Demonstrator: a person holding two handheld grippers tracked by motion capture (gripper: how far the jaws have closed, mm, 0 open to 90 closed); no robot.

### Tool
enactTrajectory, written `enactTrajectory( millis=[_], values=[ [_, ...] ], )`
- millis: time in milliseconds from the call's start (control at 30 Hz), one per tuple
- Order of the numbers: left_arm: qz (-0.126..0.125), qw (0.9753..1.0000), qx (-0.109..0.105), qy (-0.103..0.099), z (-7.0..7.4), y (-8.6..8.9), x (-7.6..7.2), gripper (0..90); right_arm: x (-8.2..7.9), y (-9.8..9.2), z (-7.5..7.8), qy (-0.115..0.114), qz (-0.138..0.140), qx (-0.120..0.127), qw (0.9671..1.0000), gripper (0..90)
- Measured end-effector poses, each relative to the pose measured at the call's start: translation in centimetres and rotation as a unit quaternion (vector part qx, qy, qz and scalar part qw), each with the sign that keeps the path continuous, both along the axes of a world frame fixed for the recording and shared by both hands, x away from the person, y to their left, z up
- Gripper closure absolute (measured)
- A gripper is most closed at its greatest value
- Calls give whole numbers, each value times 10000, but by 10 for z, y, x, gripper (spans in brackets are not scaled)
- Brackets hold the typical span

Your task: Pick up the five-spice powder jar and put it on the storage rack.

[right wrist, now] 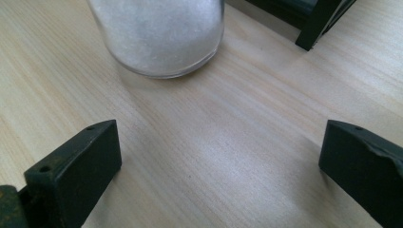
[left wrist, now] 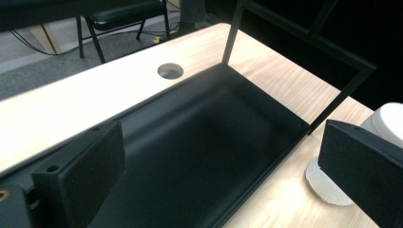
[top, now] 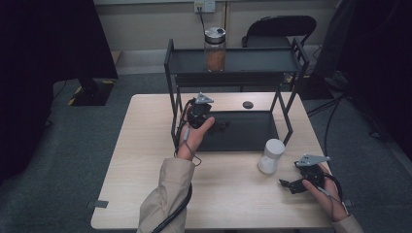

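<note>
A white jar filled with a fine white powder stands upright on the light wooden table, just in front of the right front leg of a black two-tier metal rack. The right gripper rests low over the table just to the jar's right, near but apart from it — its jaws are spread wide with nothing between them, and in the right gripper view they point at the jar's base. The left gripper is held over the rack's lower shelf, jaws likewise wide apart and holding nothing; the left gripper view looks across that dark bare shelf toward the jar beyond its far corner. On the rack's top shelf stands a glass jar of orange-brown contents with a metal lid. A small round hole sits in the tabletop behind the rack.
</note>
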State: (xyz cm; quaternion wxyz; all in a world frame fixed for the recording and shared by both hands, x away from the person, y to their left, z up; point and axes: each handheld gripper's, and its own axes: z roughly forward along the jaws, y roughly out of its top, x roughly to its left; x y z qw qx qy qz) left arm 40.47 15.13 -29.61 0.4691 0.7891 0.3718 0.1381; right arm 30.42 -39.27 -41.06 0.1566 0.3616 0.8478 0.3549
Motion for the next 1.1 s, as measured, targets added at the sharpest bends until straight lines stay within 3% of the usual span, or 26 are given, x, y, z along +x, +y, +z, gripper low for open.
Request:
enactTrajectory(
  millis=[333, 500, 1100],
  values=[
    [32, 9999, -52, 157, -24, -1, -1, 13, 0, 0, 0, 0, 1, 0, 10000, 0],
    [34, 9997, 29, 220, -35, -2, -3, 13, 0, 0, 0, 0, 0, -1, 10000, 0],
    [40, 9992, 218, 342, -58, 9, -20, 13, 0, 0, 0, 0, -2, 0, 10000, 0]
  ],
)
